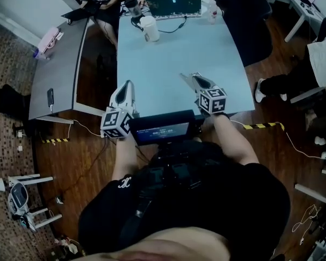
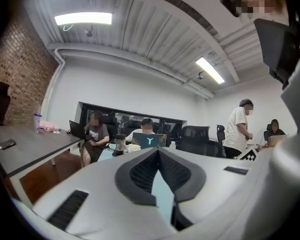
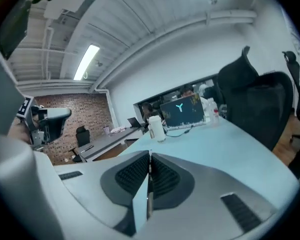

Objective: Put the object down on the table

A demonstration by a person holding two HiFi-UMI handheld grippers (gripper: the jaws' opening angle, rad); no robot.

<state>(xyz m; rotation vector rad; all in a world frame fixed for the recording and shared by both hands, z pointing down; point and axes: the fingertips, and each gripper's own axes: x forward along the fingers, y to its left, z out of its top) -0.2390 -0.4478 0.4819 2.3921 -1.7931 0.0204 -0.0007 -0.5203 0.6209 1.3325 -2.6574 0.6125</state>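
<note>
My left gripper [image 1: 128,85] hovers over the near left corner of the light blue table [image 1: 174,58], its jaws closed tip to tip with nothing between them. My right gripper [image 1: 187,76] hangs over the table's near edge, also shut and empty. In the left gripper view the left gripper [image 2: 157,153] points along the table toward the far end. In the right gripper view the right gripper [image 3: 149,156] has its pads pressed together. Neither gripper holds anything. A white cup [image 1: 150,29] and an open laptop [image 1: 174,3] stand at the far end.
A dark tumbler [image 1: 133,7] and a small bottle [image 1: 212,12] stand by the laptop, where people sit. A grey table [image 1: 60,64] at left carries a phone [image 1: 50,97] and a pink item [image 1: 48,39]. A black chair [image 1: 250,26] stands at right.
</note>
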